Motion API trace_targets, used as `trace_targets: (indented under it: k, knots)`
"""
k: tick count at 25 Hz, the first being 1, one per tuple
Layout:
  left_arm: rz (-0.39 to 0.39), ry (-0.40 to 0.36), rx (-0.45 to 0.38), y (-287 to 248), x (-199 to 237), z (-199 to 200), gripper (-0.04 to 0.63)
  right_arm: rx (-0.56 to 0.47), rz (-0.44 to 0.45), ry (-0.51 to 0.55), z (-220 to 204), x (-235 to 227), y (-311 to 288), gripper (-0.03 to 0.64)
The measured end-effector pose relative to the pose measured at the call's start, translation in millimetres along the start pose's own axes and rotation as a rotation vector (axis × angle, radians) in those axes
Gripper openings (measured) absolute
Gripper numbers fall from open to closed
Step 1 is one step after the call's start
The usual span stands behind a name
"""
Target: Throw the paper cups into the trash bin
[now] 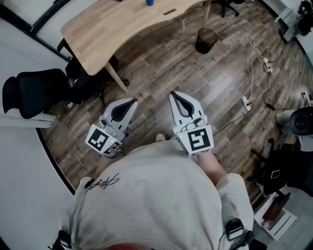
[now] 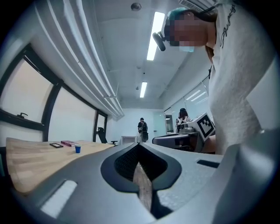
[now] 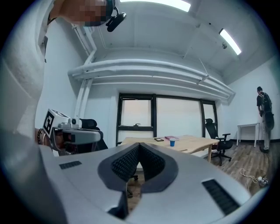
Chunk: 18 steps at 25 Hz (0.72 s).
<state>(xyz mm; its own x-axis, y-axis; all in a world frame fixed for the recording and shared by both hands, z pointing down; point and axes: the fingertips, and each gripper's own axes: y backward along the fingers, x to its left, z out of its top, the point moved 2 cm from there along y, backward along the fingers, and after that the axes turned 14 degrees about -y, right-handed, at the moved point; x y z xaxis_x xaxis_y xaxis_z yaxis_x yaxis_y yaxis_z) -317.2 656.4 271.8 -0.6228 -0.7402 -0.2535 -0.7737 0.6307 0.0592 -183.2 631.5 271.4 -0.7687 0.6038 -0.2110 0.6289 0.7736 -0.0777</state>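
Far left, a black mesh-backed office chair (image 1: pixel 32 93) stands on the wood-plank floor (image 1: pixel 161 73), just beside the near left corner of a light wooden desk with a curved front edge (image 1: pixel 112 24).

A small blue cup (image 1: pixel 149 2) stands upright on the far part of that desk. In the left gripper view it (image 2: pixel 78 148) stands just right of a flat red book (image 2: pixel 68 143).

The left gripper (image 1: pixel 131 101) is held level, close in front of the person's light-coloured shirt (image 1: pixel 156 195). Its jaws are closed tip to tip (image 2: pixel 139 143) with nothing between them. The cup is well apart from it, farther off and to the left of its jaw line.

The right gripper (image 1: pixel 173 93) is held level just beside the left one, the two apart. Its jaws are likewise closed together (image 3: pixel 139 144) and empty. The cup (image 3: pixel 172 142) is well apart from it too, to the right of its jaw line.

A round black mesh trash bin (image 1: pixel 206 40) stands upright on the floor near the desk's right end, farther off than the right gripper and to its right, well apart from both grippers and from the cup.

Far right, a white power strip (image 1: pixel 246 101) lies on the floor.
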Motion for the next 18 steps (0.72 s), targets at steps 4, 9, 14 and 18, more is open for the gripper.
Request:
trace_targets:
  k: [4,9,14,18]
  knots:
    - [0.000,0.003,-0.009,1,2,0,0.003,-0.003,-0.003,-0.043,0,-2,-1,0.008]
    - [0.003,-0.010,0.005,6,2,0,0.003,-0.021,-0.040,-0.028,4,-6,1,0.008]
    - [-0.011,-0.013,-0.004,9,-3,0,0.003,-0.041,-0.064,-0.015,4,-3,6,0.009]
    - [-0.018,-0.007,-0.010,9,-5,-1,0.003,-0.014,-0.092,-0.012,1,-5,9,0.009]
